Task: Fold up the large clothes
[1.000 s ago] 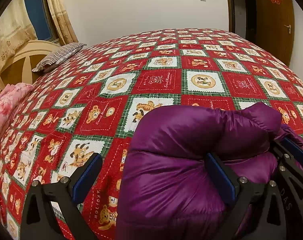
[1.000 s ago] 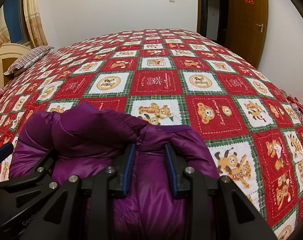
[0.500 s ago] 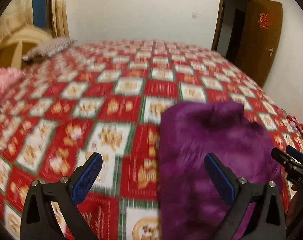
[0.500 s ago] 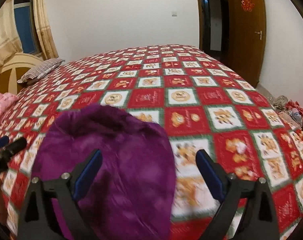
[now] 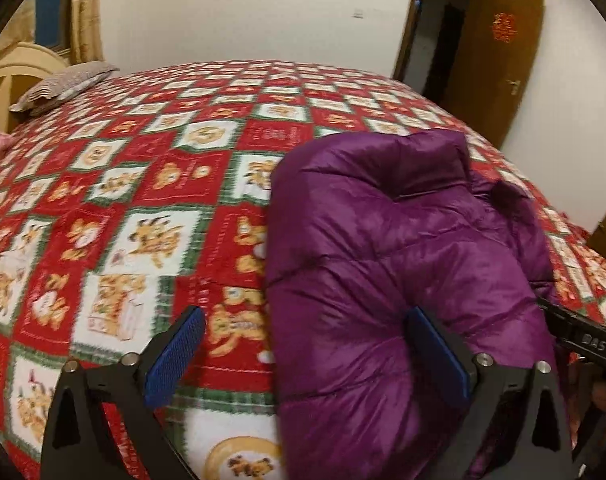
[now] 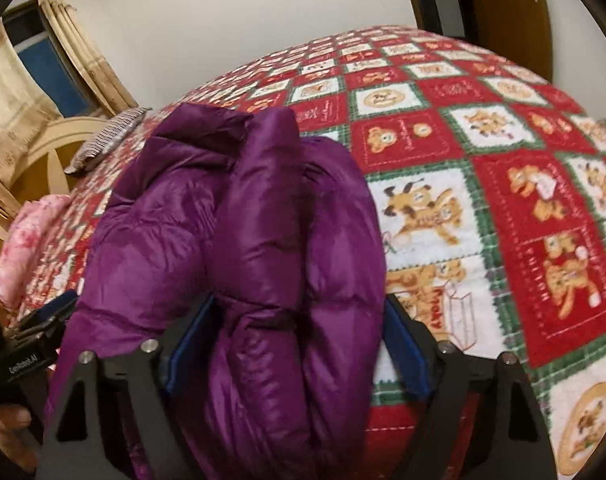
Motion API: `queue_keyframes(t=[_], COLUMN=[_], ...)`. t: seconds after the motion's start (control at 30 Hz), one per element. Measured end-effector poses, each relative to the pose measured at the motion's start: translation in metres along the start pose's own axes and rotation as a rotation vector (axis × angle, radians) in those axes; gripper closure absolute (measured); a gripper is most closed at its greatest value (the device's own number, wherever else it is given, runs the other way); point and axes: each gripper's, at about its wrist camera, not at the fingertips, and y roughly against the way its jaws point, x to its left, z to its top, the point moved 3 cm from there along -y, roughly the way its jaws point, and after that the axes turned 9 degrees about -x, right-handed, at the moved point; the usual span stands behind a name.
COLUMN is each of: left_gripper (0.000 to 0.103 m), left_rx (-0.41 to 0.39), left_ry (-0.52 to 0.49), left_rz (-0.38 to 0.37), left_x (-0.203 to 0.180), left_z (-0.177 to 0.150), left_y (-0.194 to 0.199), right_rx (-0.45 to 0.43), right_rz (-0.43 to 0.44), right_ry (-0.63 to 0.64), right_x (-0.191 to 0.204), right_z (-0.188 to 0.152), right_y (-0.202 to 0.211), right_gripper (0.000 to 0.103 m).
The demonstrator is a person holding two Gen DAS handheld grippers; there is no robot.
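Note:
A purple puffer jacket (image 5: 399, 260) lies folded in a thick bundle on the red patchwork bedspread (image 5: 143, 200). My left gripper (image 5: 307, 356) is open wide at the bundle's left edge: its right finger rests on the jacket, its left finger is over the bedspread. In the right wrist view the jacket (image 6: 239, 240) fills the middle. My right gripper (image 6: 299, 348) is open wide, with its jaws on either side of the bundle's right half. It is not squeezing the fabric.
A striped pillow (image 5: 63, 86) and a wooden headboard (image 5: 7, 76) lie at the far left. A pink cloth (image 6: 31, 236) sits by the bed's left edge. A brown door (image 5: 491, 60) stands open at the far right. The bedspread stretches beyond the jacket.
My right gripper let go of the jacket and opened wide, and now straddles the bundle again. Both grippers pulled back, then came close to the jacket. The left stayed open.

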Motion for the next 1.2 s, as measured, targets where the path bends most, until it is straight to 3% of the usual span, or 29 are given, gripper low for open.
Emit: queue_keyframes(t=[0.03,0.07,0.1,0.13,0.2,0.3,0.43,0.8,1.2], left_gripper=[0.032,0.041,0.045,0.048,0.068,0.081,0.083,0.087,0.088], left_rx=[-0.007,-0.011,-0.023,-0.027,-0.041,-0.069,-0.144,-0.220,-0.223], left_ry=[0.001,-0.011,-0.043,-0.063,-0.097,-0.138,-0.191,-0.130,-0.053], left_rz=[-0.060,-0.080,-0.060,-0.055,-0.024,0.011,0.066,0.271,0.383], left_x=[-0.006,-0.011,-0.018,-0.023,-0.028,-0.032,-0.026,0.056,0.127], left_z=[-0.001,-0.002,-0.002,-0.001,0.000,0.006,0.016,0.038,0.018], left_y=[0.002,0.003,0.005,0.006,0.011,0.029,0.069,0.165,0.200], right_rx=[0.005,0.015,0.020,0.025,0.012,-0.018,-0.048,-0.076,-0.002], right_rz=[0.031,0.072,0.091,0.107,0.124,0.121,0.167,0.368,0.473], right_ry=[-0.001,-0.010,-0.020,-0.036,-0.048,-0.014,0.006,0.140,0.243], right_x=[0.002,0.004,0.005,0.005,0.006,0.017,0.040,0.159,0.235], right_z=[-0.001,-0.002,-0.004,-0.004,-0.004,-0.003,0.002,0.024,0.008], right_y=[0.000,-0.001,0.000,0.000,0.003,0.015,0.033,0.043,0.011], right_gripper=[0.034,0.049,0.057,0.059,0.069,0.077,0.081,0.083,0.083])
